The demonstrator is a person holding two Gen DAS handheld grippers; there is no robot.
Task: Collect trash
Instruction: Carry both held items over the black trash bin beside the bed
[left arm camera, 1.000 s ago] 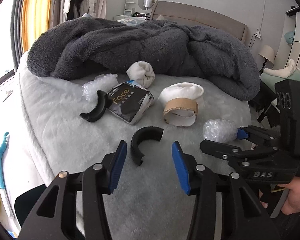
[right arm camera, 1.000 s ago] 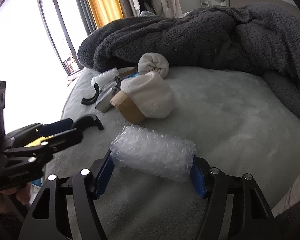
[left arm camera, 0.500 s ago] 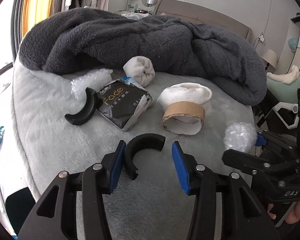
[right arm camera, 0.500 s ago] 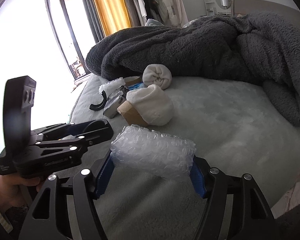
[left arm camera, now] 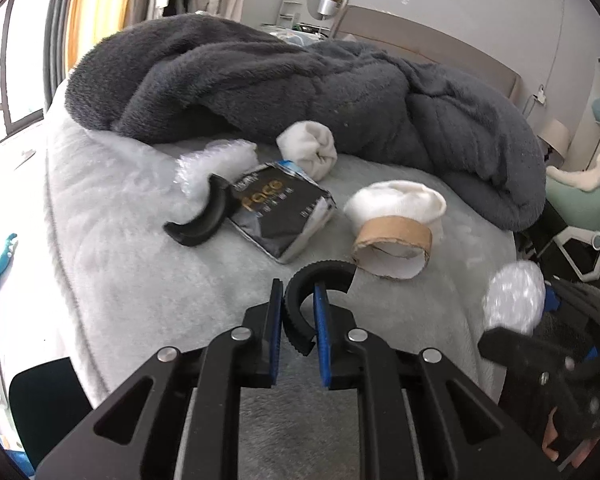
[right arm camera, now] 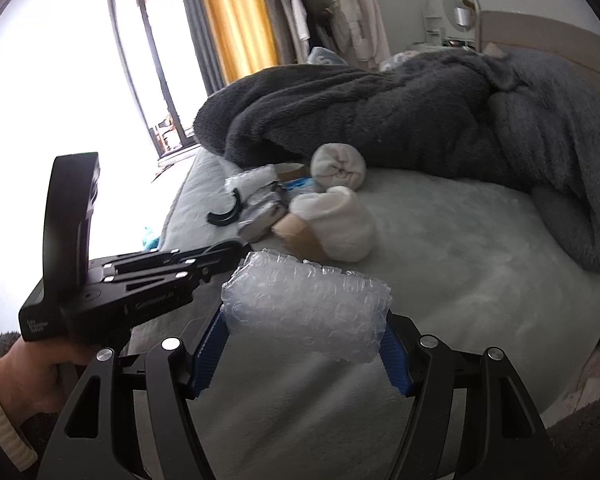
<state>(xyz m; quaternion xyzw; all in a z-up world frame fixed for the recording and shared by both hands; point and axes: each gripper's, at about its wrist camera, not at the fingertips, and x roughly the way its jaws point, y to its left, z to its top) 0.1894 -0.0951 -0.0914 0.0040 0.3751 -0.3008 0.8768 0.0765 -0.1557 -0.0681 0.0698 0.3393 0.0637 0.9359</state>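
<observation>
Since half a second ago, our left gripper (left arm camera: 298,322) clamped the black curved piece (left arm camera: 300,300); our right gripper (right arm camera: 304,344) still grips the bubble wrap (right arm camera: 306,306).

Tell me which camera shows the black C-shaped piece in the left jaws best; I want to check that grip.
The left wrist view: the black C-shaped piece sits centred and close, one arm pinched by the left gripper. The right wrist view shows only the gripper's side; the piece there is hidden or too dark to pick out.
</observation>
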